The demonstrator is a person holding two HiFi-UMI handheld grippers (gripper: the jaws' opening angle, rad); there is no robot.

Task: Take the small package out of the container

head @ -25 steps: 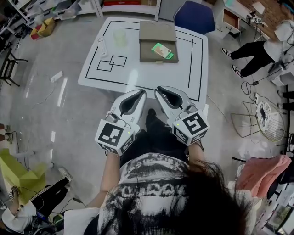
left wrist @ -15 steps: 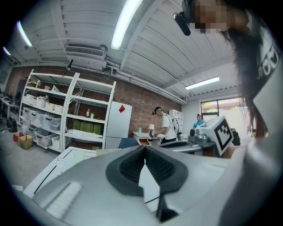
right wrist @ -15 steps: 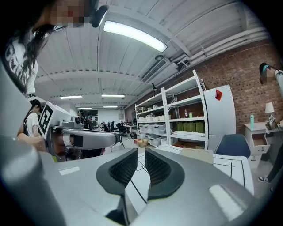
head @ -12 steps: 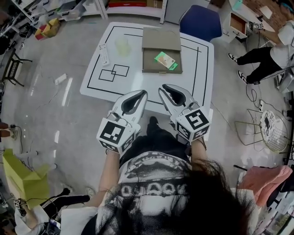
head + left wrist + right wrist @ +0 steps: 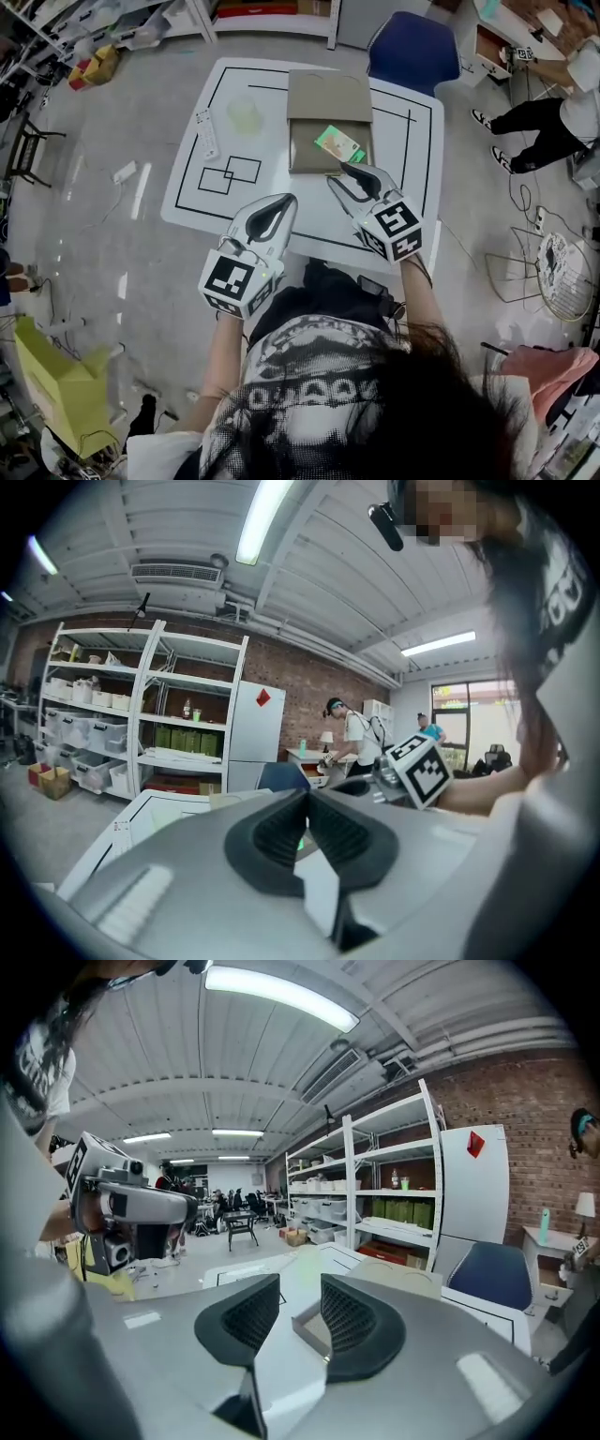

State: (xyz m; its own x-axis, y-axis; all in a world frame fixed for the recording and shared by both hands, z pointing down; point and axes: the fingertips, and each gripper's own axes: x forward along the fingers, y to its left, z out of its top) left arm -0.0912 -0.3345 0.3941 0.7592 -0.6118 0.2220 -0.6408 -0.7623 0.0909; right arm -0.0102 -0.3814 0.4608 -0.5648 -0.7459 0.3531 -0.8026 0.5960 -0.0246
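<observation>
An open cardboard box [image 5: 307, 150] lies on the white table [image 5: 403, 159], its lid [image 5: 328, 94] folded back. A small green package [image 5: 337, 143] lies inside the tray at the right. My right gripper [image 5: 337, 172] reaches over the table's near part, its tips just short of the box's near edge. Its jaws are opening, with nothing between them [image 5: 300, 1281]; the box wall [image 5: 306, 1327] shows beyond them. My left gripper [image 5: 289, 199] hangs at the table's near edge, shut and empty [image 5: 306, 797].
A pale translucent cup [image 5: 246, 112] and a white remote-like stick [image 5: 206, 133] sit on the table's left part. A blue chair [image 5: 412, 52] stands behind the table. A seated person [image 5: 548, 122] and a wire basket [image 5: 553, 267] are to the right.
My right gripper has moved forward over the table toward the box and its jaws have parted. The left gripper has stayed near the table's front edge, still shut.
</observation>
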